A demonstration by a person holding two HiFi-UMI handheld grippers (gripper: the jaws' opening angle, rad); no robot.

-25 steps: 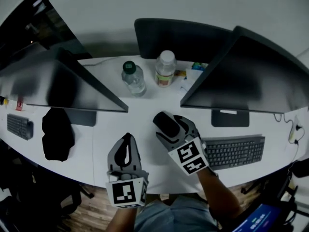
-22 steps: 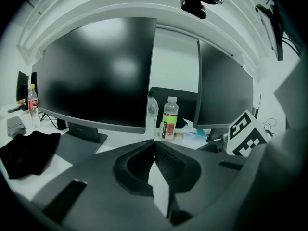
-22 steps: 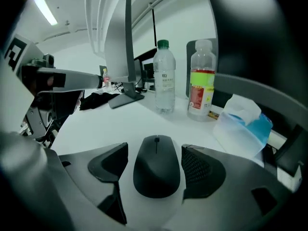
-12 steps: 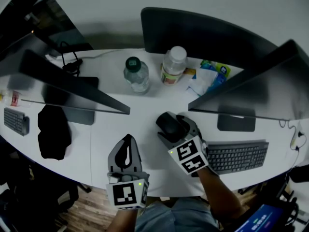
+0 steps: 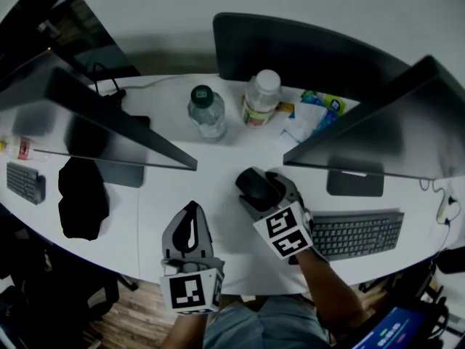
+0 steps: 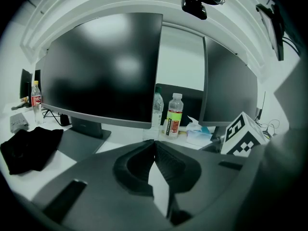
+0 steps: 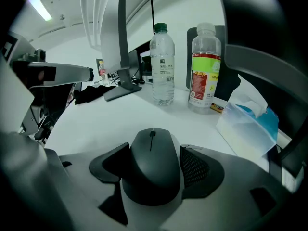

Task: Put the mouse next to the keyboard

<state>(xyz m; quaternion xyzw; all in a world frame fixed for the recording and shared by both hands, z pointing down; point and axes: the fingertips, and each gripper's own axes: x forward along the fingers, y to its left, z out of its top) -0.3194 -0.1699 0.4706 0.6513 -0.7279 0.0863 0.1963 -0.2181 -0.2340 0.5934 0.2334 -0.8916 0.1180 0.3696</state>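
Note:
A dark grey mouse (image 5: 252, 185) (image 7: 153, 165) sits between the two pads of my right gripper (image 5: 263, 189) (image 7: 153, 154), in the middle of the white desk (image 5: 211, 180). Both pads lie against its sides and the jaws are closing on it. The dark keyboard (image 5: 356, 231) lies just right of this gripper, near the desk's front edge. My left gripper (image 5: 191, 213) (image 6: 154, 143) hovers at the front edge, left of the mouse. It is shut, its tips meeting, with nothing in it.
Two plastic bottles (image 5: 206, 113) (image 5: 260, 99) stand at the back, with a tissue pack (image 5: 312, 118) to their right. Two angled monitors (image 5: 109, 122) (image 5: 378, 129) flank the middle. A black cloth (image 5: 82, 198) and a small keyboard (image 5: 25, 182) lie at the left.
The head view has tilted a little, shifting the scene. Both grippers stay almost where they were, and the mouse remains between the right gripper's pads.

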